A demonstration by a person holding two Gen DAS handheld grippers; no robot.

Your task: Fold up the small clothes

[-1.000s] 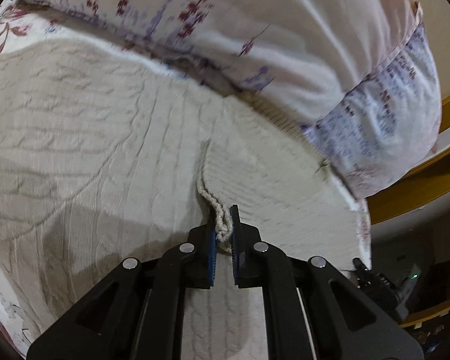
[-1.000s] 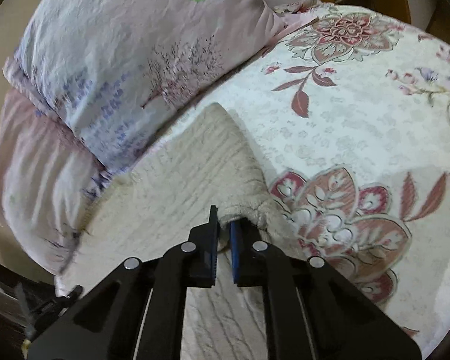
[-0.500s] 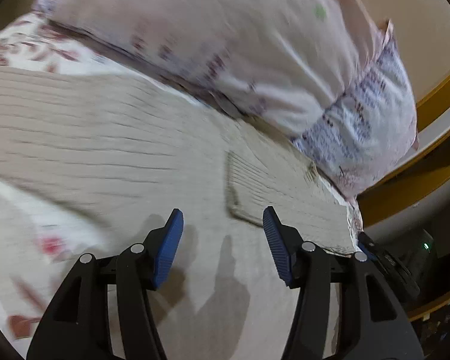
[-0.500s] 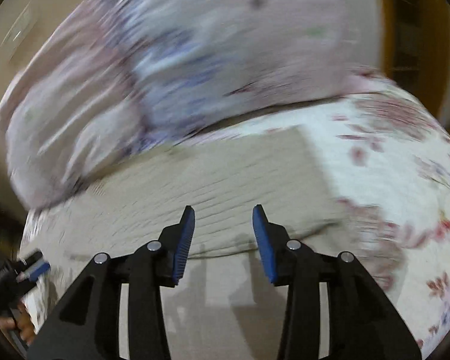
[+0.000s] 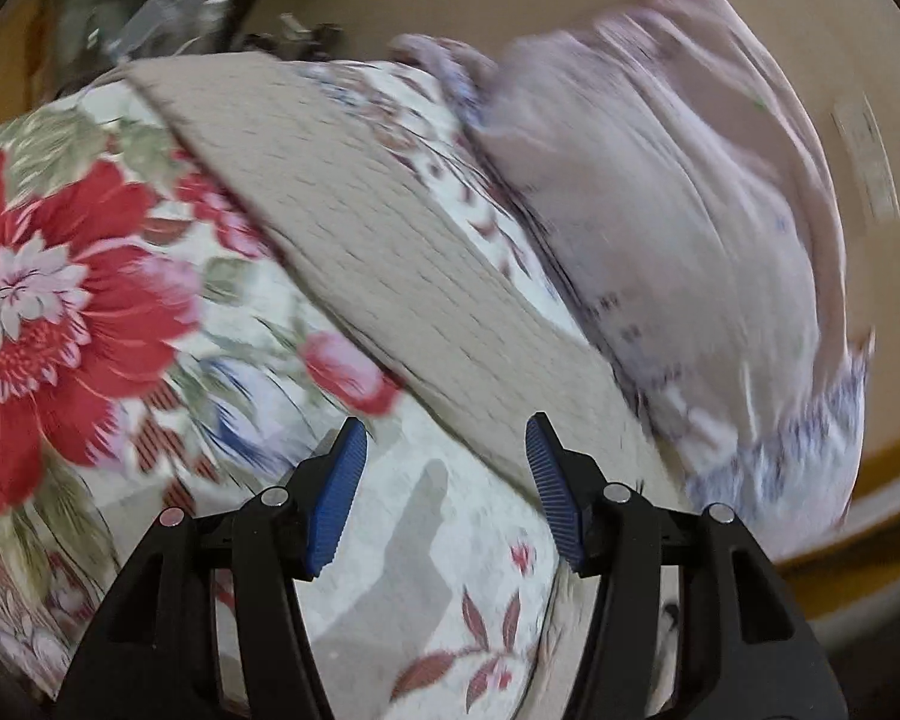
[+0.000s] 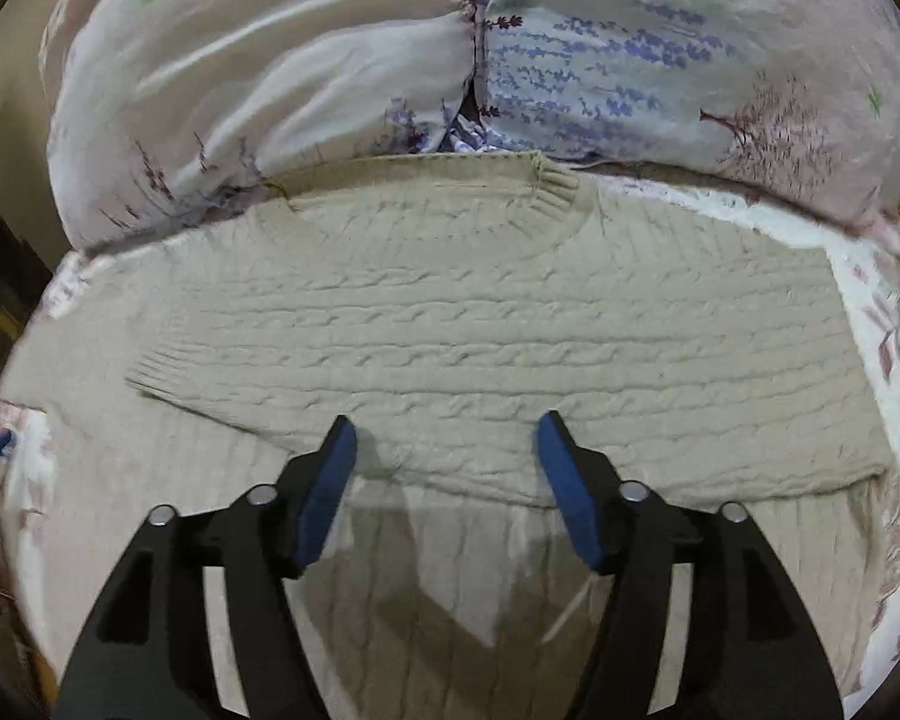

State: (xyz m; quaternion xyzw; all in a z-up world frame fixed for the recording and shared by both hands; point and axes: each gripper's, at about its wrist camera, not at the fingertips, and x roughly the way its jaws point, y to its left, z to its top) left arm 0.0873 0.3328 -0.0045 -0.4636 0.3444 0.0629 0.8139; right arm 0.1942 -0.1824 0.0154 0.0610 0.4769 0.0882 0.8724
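The right tongs (image 6: 441,480) hang over the near fold edge of the sweater (image 6: 450,324), jaws opening and already wide, with nothing pressed between the pads. The left tongs (image 5: 444,492) stand wide and empty too, over bare bedspread (image 5: 78,300) with the sweater's edge running just beyond the tips.

The sweater lies across the head end of the bed, its collar against the pillows (image 6: 270,60), a sleeve folded over the chest and reaching toward the bed's left edge.

The likely risks, as I judge them: the thick cable knit may spring back, so the folded sleeve creeps open. A pinch at the fold edge could catch only the top layer, or the bedspread along with it. The sweater's far side sits close to the bed edge, where a tug could drag it over. The left view is blurred, so aiming from it is unreliable.
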